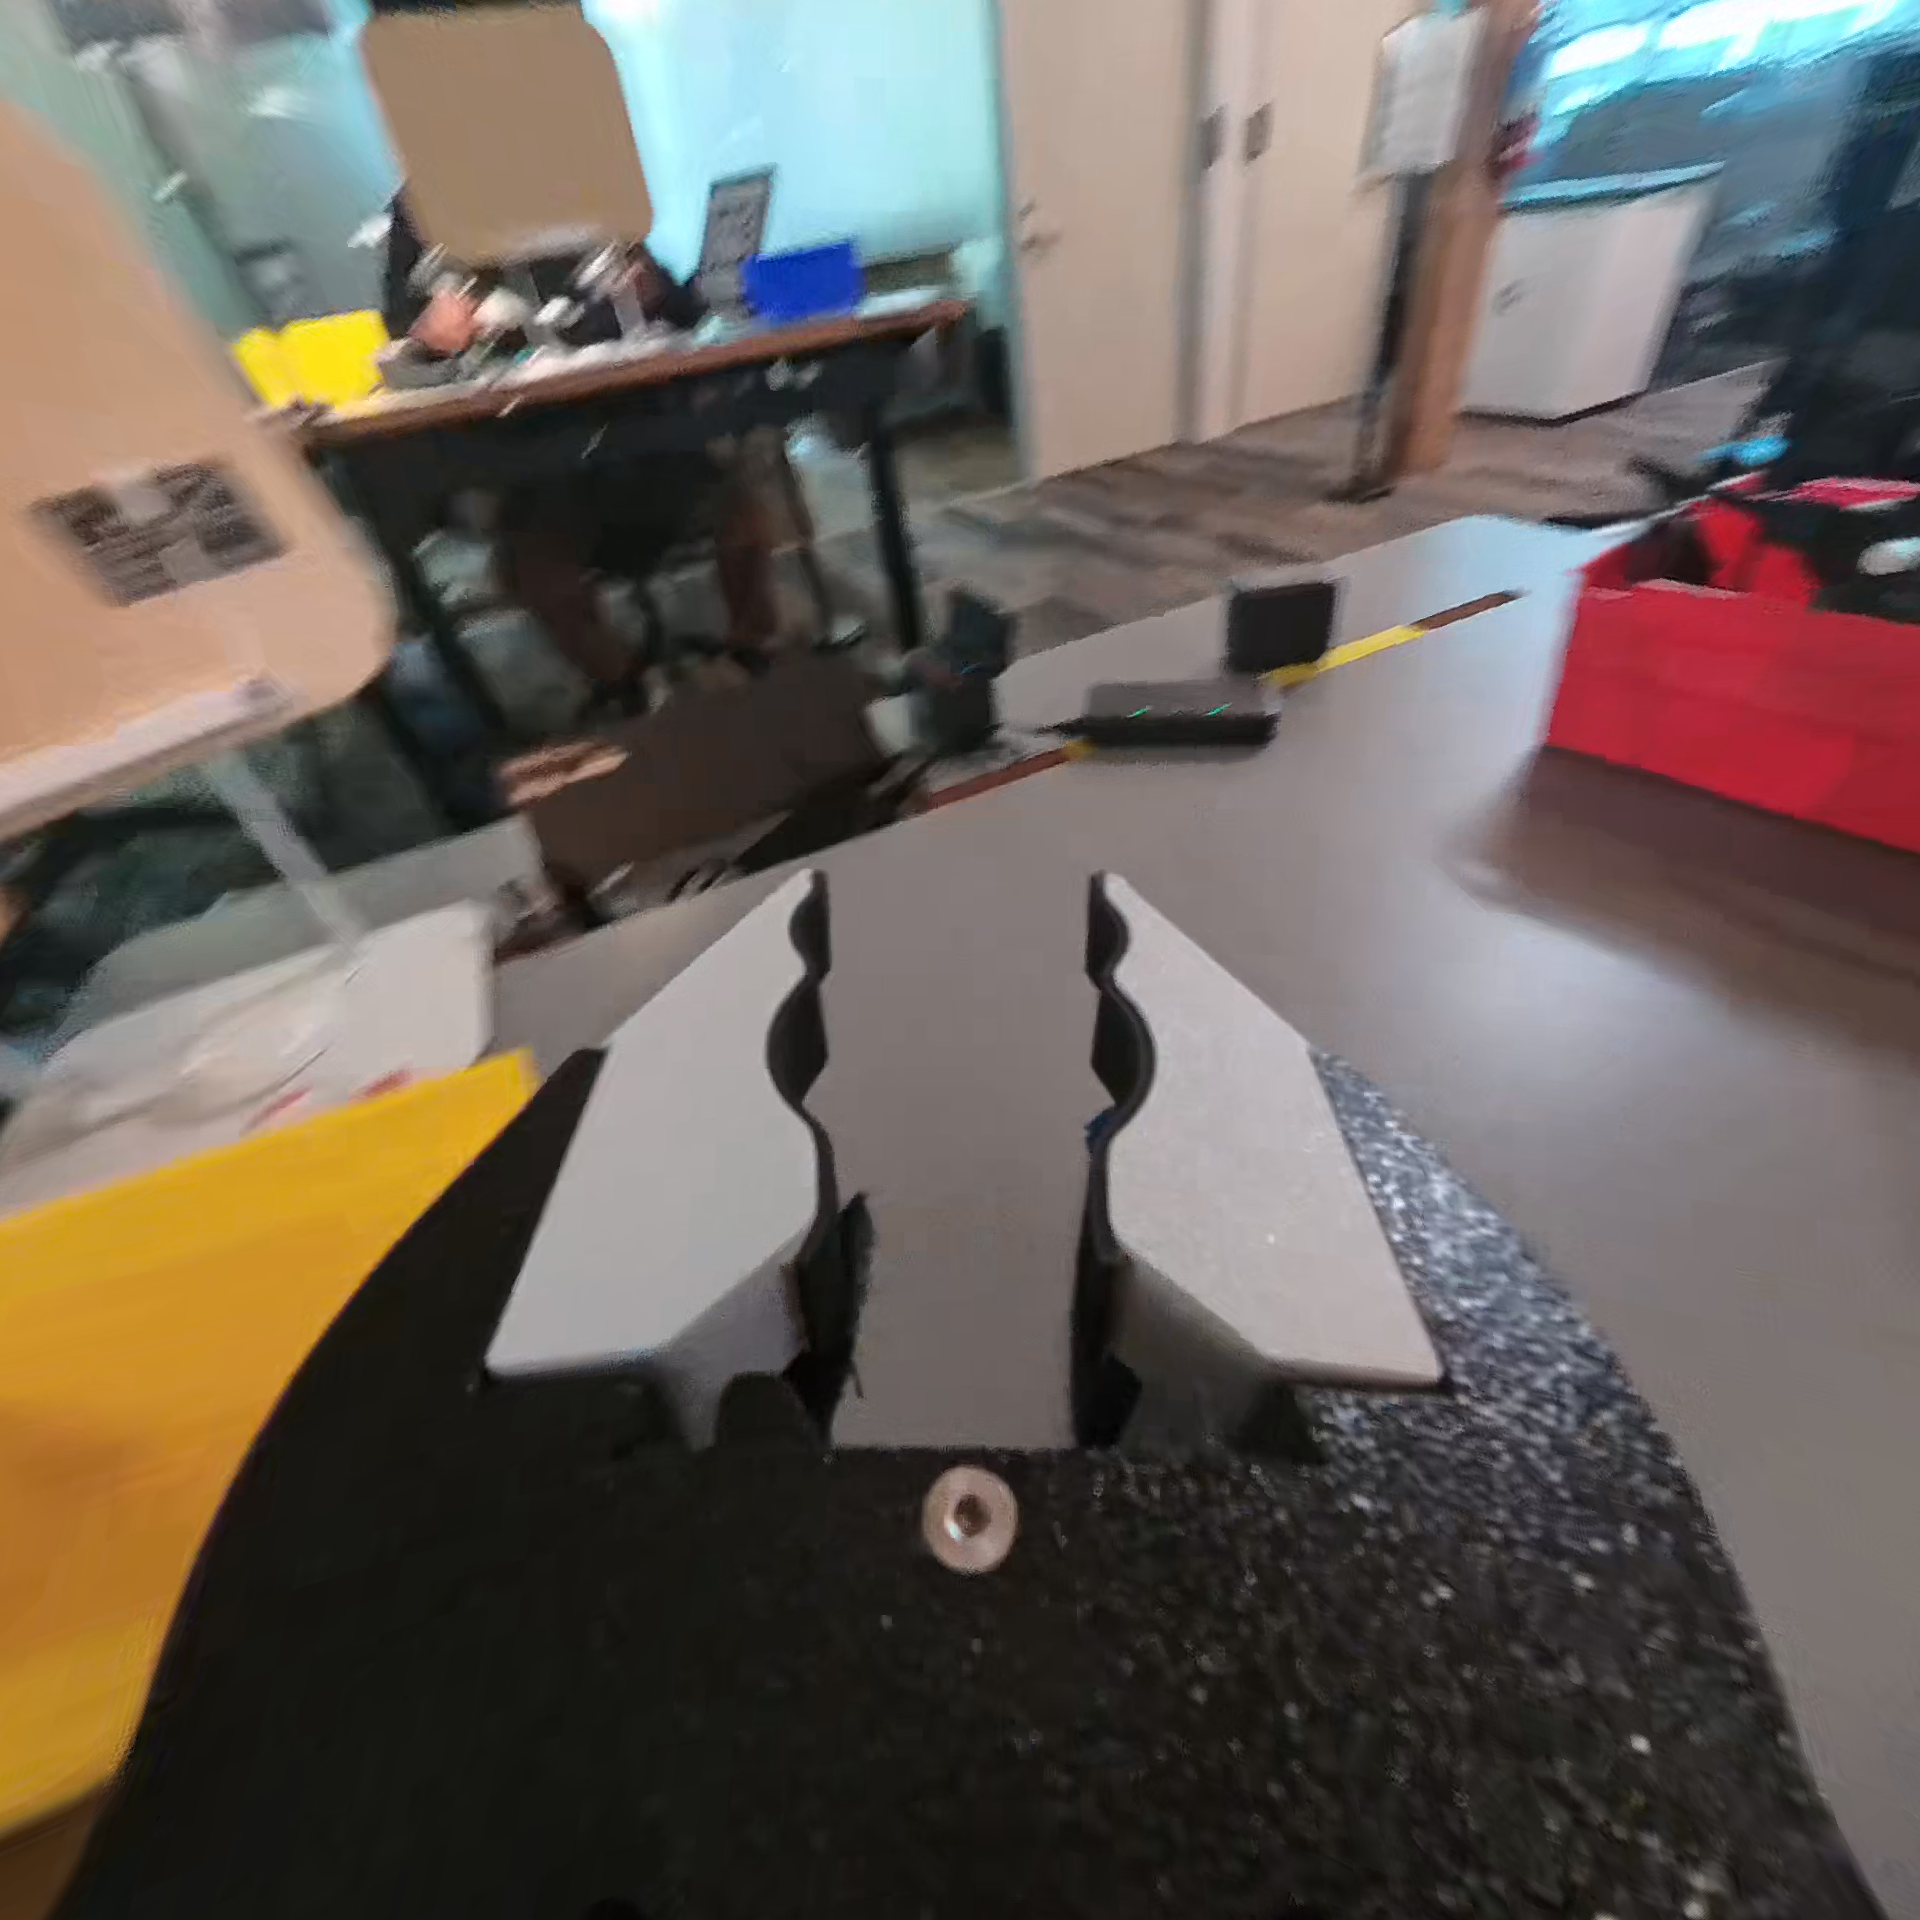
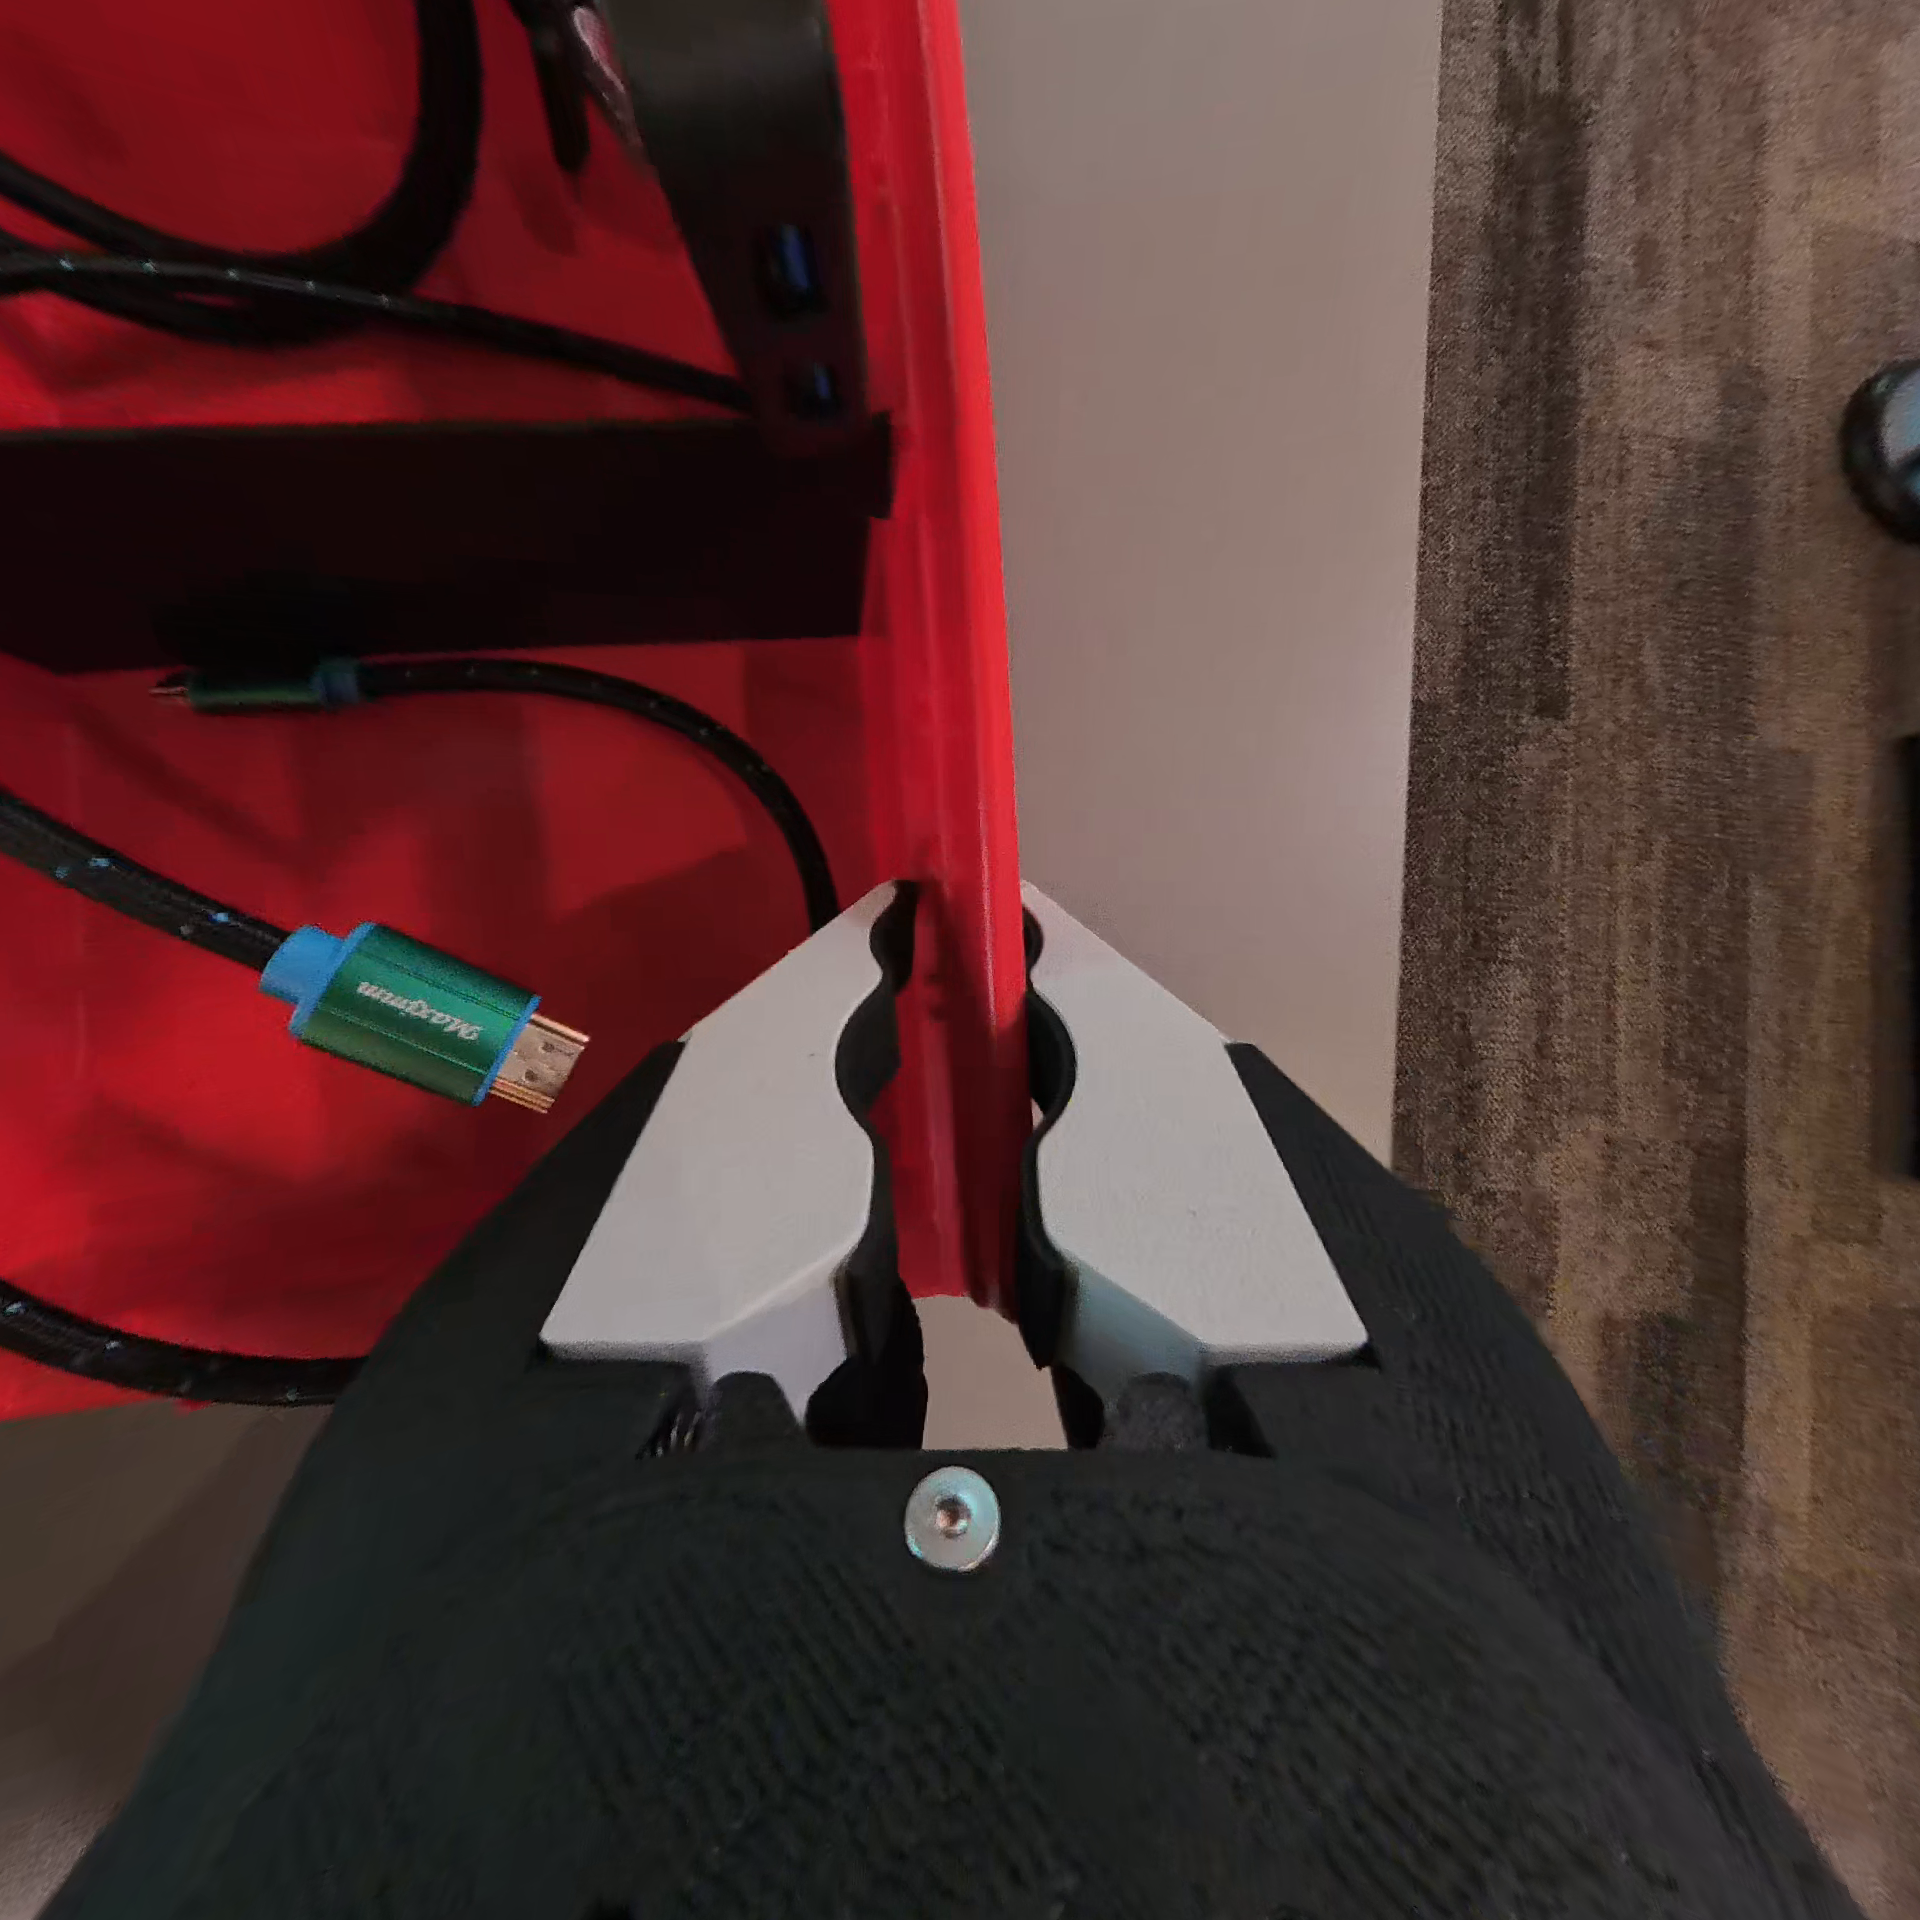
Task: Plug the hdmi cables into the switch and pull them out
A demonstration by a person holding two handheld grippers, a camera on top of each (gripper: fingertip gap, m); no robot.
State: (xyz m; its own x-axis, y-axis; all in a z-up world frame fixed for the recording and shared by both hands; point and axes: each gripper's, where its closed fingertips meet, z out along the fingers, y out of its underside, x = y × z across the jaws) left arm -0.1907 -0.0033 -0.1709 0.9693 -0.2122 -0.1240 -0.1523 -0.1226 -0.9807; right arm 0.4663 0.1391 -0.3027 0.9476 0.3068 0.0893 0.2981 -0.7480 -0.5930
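My right gripper [image 2: 961,904] is shut on the upright side wall of the red bin [image 2: 951,623], near its corner, with a pad on each side of it. Inside the bin lies an HDMI cable whose green and blue plug [image 2: 416,1023] has a gold tip. A second green plug [image 2: 260,688] lies beside a black box [image 2: 436,540]. My left gripper [image 1: 956,894] is open and empty above the grey table [image 1: 1299,987]. The flat black switch [image 1: 1179,714], with green lights, lies near the table's far edge. The red bin also shows at the right of the left wrist view [image 1: 1745,686].
A small black cube [image 1: 1280,623] stands behind the switch by a yellow tape strip [image 1: 1351,652]. A yellow sheet [image 1: 208,1351] lies at the lower left. More black cables [image 2: 312,291] lie in the bin. Carpet floor [image 2: 1662,727] lies past the table's right edge. Spacing between my two grippers at the tips: around 70 cm.
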